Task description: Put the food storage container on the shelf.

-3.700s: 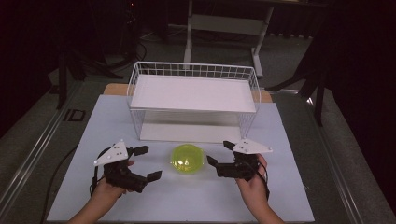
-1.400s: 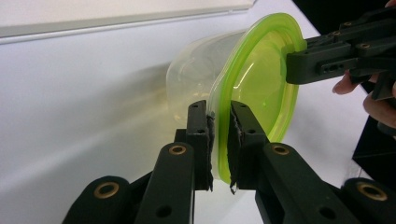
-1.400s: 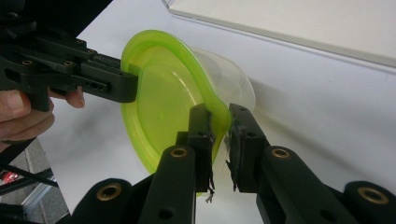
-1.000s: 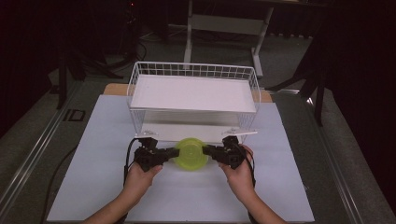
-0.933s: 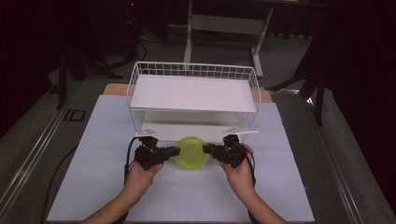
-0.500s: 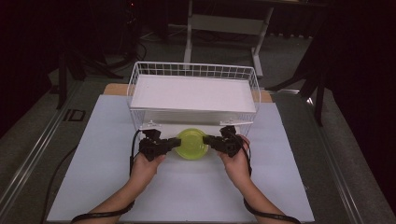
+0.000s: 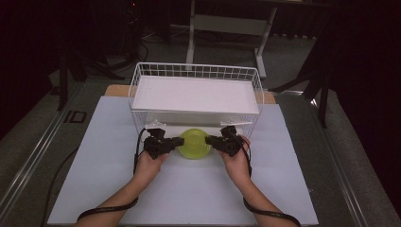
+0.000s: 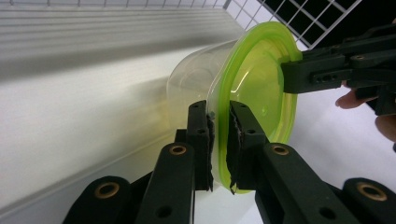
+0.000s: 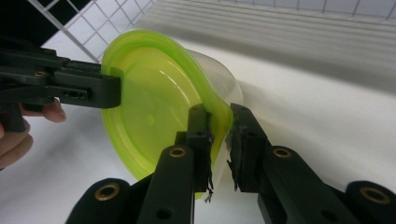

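A clear plastic tub with a lime-green lid (image 7: 194,143) is held between both grippers, just in front of the white wire basket (image 7: 196,72). My left gripper (image 7: 176,142) is shut on the lid's rim at the tub's left side; its jaws pinch the green rim (image 8: 218,116) in the left gripper view. My right gripper (image 7: 211,140) is shut on the rim on the opposite side, pads closed on the lid's edge (image 9: 222,115). The tub (image 8: 196,79) is tilted, its clear body pointing toward the shelf under the basket.
The wire basket stands on a white shelf (image 7: 194,93) at the back of the white table (image 7: 189,189). A lower white ledge (image 8: 70,116) runs close behind the tub. Dark floor and stand legs (image 7: 227,28) lie beyond the table.
Both grippers, once open beside the tub on the table, now grip its lid rim. Over the last second they carried it away from the person toward the basket's underside.
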`<state>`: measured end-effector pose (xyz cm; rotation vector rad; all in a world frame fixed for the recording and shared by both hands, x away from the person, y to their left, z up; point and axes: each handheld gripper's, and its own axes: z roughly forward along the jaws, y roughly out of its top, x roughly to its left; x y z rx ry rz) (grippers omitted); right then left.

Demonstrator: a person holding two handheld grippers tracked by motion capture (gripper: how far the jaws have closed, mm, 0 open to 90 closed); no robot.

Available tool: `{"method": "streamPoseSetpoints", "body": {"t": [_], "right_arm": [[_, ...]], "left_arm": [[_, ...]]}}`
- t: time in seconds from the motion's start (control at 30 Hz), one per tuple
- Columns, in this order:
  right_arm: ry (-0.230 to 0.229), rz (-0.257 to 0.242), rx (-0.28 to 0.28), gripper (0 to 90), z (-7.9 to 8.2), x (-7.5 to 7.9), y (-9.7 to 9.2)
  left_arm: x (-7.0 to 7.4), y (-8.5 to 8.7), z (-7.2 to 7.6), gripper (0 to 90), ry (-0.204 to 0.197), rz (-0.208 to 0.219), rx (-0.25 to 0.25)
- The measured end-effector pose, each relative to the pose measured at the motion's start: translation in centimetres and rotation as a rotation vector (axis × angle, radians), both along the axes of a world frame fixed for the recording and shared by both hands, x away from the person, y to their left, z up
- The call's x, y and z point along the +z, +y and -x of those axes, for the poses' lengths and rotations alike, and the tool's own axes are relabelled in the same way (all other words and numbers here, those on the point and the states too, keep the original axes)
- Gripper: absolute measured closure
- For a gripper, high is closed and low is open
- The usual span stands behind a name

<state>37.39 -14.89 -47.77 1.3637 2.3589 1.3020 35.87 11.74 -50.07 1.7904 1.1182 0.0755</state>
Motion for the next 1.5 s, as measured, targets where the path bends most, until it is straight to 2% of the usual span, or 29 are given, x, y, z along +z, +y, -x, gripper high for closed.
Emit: {"method": "streamPoseSetpoints", "body": {"t": [0.1,0.23,0.43,0.53,0.6,0.63,0.73,0.87,0.93,1.0,1.03,1.1,1.17,1.2,1.23,1.27,1.3,1.43,1.5], "right_arm": [[-0.006,0.018,-0.006,79.5,-0.3,-0.3,0.2],[-0.012,-0.008,-0.011,79.3,-0.6,-0.4,0.1],[-0.041,-0.007,-0.019,78.4,-0.8,-0.3,0.3],[-0.069,0.002,-0.025,77.3,-0.8,-0.3,0.5],[-0.098,0.019,-0.024,76.9,-0.7,-0.3,0.6],[-0.098,0.015,-0.026,76.9,-0.7,-0.3,0.6],[-0.109,0.017,-0.033,75.5,-0.9,-0.3,0.6],[-0.15,0.049,-0.059,70.3,-1.1,-0.4,0.9],[-0.16,0.049,-0.067,69.0,-1.2,-0.5,1.0],[-0.162,0.044,-0.078,66.1,-1.3,-0.7,0.9],[-0.162,0.044,-0.078,66.1,-1.3,-0.7,0.9],[-0.167,0.046,-0.086,61.0,-1.5,-0.9,0.8],[-0.183,0.06,-0.101,57.6,-1.6,-1.0,0.9],[-0.192,0.065,-0.109,56.5,-1.6,-1.0,1.0],[-0.192,0.065,-0.109,56.5,-1.6,-1.0,1.0],[-0.202,0.071,-0.115,55.1,-1.6,-1.1,1.0],[-0.221,0.077,-0.118,52.8,-1.7,-1.2,1.0],[-0.234,0.083,-0.127,50.8,-1.7,-1.4,1.0],[-0.249,0.088,-0.123,50.3,-1.5,-1.3,1.1]], "left_arm": [[-0.3,0.0,-0.4,81.3,-0.003,-0.011,0.002],[-0.2,0.2,-0.7,81.0,-0.018,0.005,-0.01],[-0.5,0.5,-1.2,80.2,-0.026,0.037,0.002],[-0.6,0.5,-1.3,78.5,-0.064,0.02,-0.001],[-0.6,0.5,-1.4,77.8,-0.073,0.018,-0.008],[-0.5,0.5,-1.3,77.3,-0.09,0.005,-0.008],[-0.5,0.3,-1.4,75.0,-0.126,-0.017,0.007],[-0.5,0.1,-1.7,71.8,-0.153,-0.028,0.039],[-0.6,0.0,-1.8,70.1,-0.18,-0.041,0.046],[-0.8,0.3,-2.1,69.5,-0.17,-0.014,0.039],[-0.8,0.3,-2.1,67.4,-0.17,-0.014,0.039],[-1.0,0.3,-2.4,65.0,-0.176,0.0,0.056],[-1.0,0.3,-2.6,62.0,-0.181,-0.006,0.072],[-1.1,0.2,-2.7,60.9,-0.171,0.008,0.082],[-1.1,0.2,-2.7,60.3,-0.171,0.008,0.082],[-1.1,0.2,-2.9,60.3,-0.192,-0.014,0.084],[-1.1,0.1,-3.0,57.7,-0.199,-0.018,0.089],[-1.1,-0.1,-3.2,52.8,-0.191,-0.017,0.101],[-1.1,0.0,-3.1,52.3,-0.207,-0.025,0.101]]}}
